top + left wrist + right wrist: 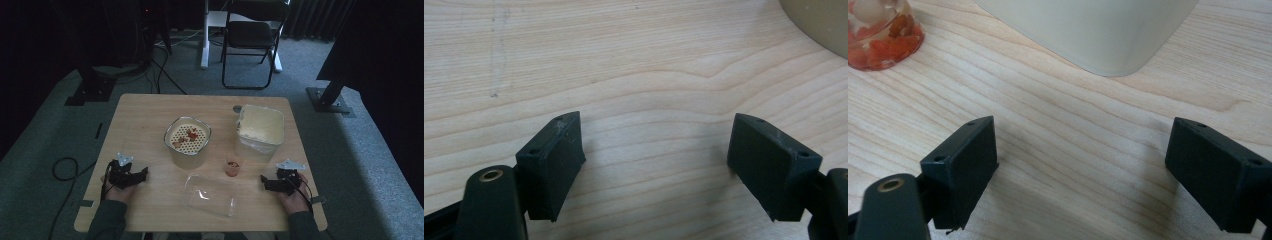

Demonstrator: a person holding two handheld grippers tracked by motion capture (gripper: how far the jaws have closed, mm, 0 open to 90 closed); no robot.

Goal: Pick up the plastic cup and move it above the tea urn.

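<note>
On the desk [150,107], the clear lid [210,195] lies flat at the near edge, its long axis along that edge. The small cup [232,167] stands just beyond it, nearer the right tongs [266,183]. The left tongs [141,174] are set wider off. Both are held apart, empty.

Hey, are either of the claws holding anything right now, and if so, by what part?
Nothing is held. The left claw and the right claw both stand open over the bare wooden table, with nothing between their jaws.
</note>
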